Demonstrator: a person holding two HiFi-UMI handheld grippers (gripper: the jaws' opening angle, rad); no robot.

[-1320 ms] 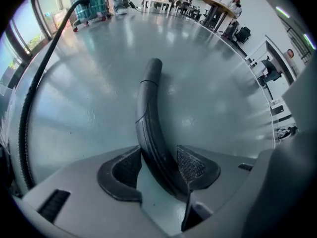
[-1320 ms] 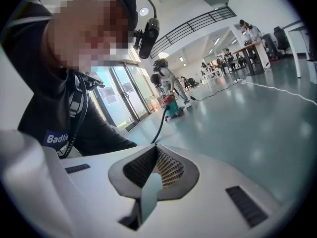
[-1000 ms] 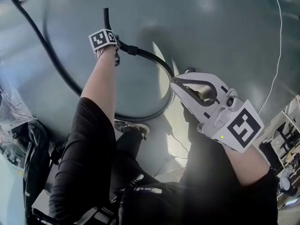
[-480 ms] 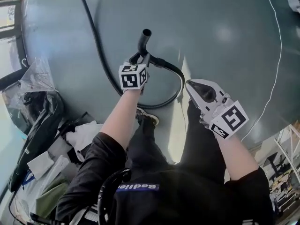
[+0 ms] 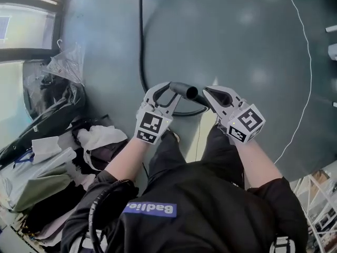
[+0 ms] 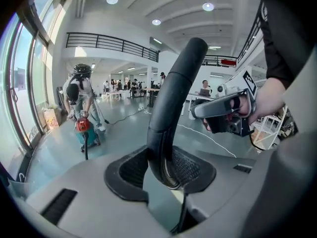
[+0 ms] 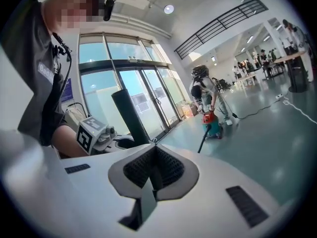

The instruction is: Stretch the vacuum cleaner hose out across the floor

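clamping the smooth, black, gently bent end tube (image 5: 184, 90) of the vacuum cleaner hose (image 5: 140, 41), the left tool (image 5: 171, 91) has its jaws partly apart, and its ribbed dark pads (image 6: 190, 166) press on the tube, which is lifted clear of the glossy grey-green floor (image 5: 237, 36). from above, the tube lies crosswise between the two tool tips, just in front of the person's knees. the flexible corrugated part hooks round on the floor below the tube, then runs long and nearly straight away from the person toward the far edge of the floor. the right tool (image 5: 210, 95) sits just beside the tube with its jaws fully together and nothing between them. the left gripper view shows what the head view cannot: the tube rising from the pads up and to the right to a blunt tip, and far off a red and teal vacuum cleaner (image 6: 81, 129) with another person (image 6: 81, 90) bent over it. the right gripper view shows the tube as a slanted dark bar just beyond the closed jaws. only the head view shows a thin white cable (image 5: 308, 62) along the floor's right side and a heap of bags and cloth (image 5: 47, 162) at its left edge.
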